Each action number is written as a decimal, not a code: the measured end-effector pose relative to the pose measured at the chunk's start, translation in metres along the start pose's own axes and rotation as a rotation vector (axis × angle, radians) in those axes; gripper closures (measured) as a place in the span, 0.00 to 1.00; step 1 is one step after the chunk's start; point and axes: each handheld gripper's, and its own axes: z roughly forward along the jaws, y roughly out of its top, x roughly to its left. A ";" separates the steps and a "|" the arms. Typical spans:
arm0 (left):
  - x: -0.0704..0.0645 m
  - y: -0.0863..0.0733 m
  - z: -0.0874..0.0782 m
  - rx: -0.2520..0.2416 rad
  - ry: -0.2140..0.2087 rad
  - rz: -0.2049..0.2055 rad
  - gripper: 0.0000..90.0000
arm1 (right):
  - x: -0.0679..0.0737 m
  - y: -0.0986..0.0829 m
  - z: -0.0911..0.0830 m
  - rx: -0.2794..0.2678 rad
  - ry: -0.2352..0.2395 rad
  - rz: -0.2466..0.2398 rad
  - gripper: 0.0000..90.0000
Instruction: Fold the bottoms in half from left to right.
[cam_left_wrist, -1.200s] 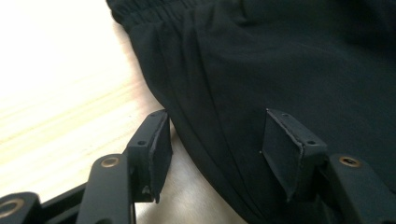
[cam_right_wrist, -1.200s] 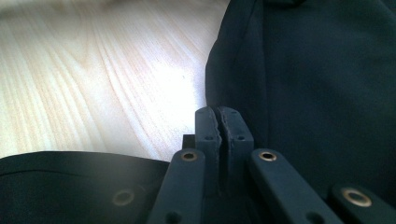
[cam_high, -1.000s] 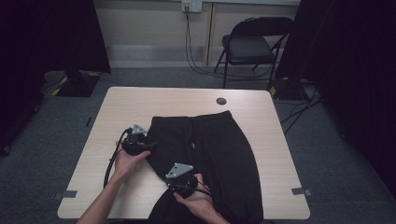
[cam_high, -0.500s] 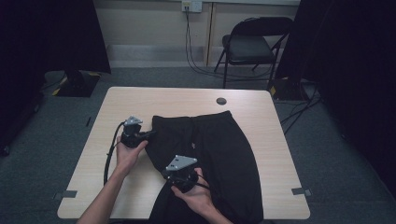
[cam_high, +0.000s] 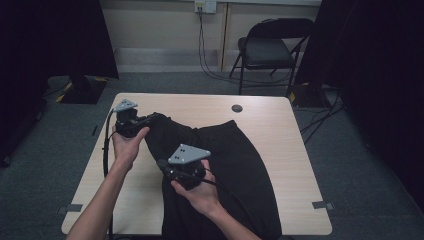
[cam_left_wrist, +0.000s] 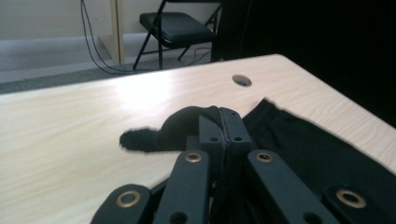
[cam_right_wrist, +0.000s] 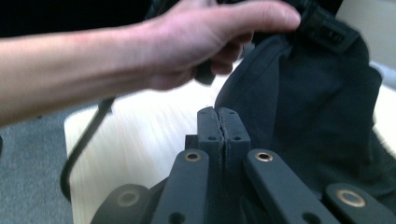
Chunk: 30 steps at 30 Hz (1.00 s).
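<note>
Right tool (cam_high: 162, 165), nearest the person, sits over the near-left part of the black garment (cam_high: 225, 165), its jaws pressed together; in the right gripper view they meet with dark cloth at their base, though whether cloth is pinched between the tips cannot be told. Farther up the light wooden table (cam_high: 280, 125), the left tool (cam_high: 150, 119) has its jaws clamped on the garment's far-left corner, lifting it off the table so a fold of cloth curls past the tips in the left gripper view. A round cable hole (cam_high: 237, 108) lies near the far edge, and beyond the table stands a folding chair (cam_high: 270, 50) by the wall
</note>
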 end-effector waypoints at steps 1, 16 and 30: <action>0.001 0.005 -0.003 0.000 0.005 0.001 0.99 | 0.000 0.007 0.000 -0.011 0.008 -0.003 0.99; -0.025 0.017 0.016 0.034 -0.016 0.067 0.99 | -0.013 0.012 -0.036 -0.084 -0.039 0.003 0.99; -0.090 -0.011 0.118 0.159 -0.110 0.145 0.99 | -0.087 -0.088 -0.100 0.055 -0.244 0.173 0.99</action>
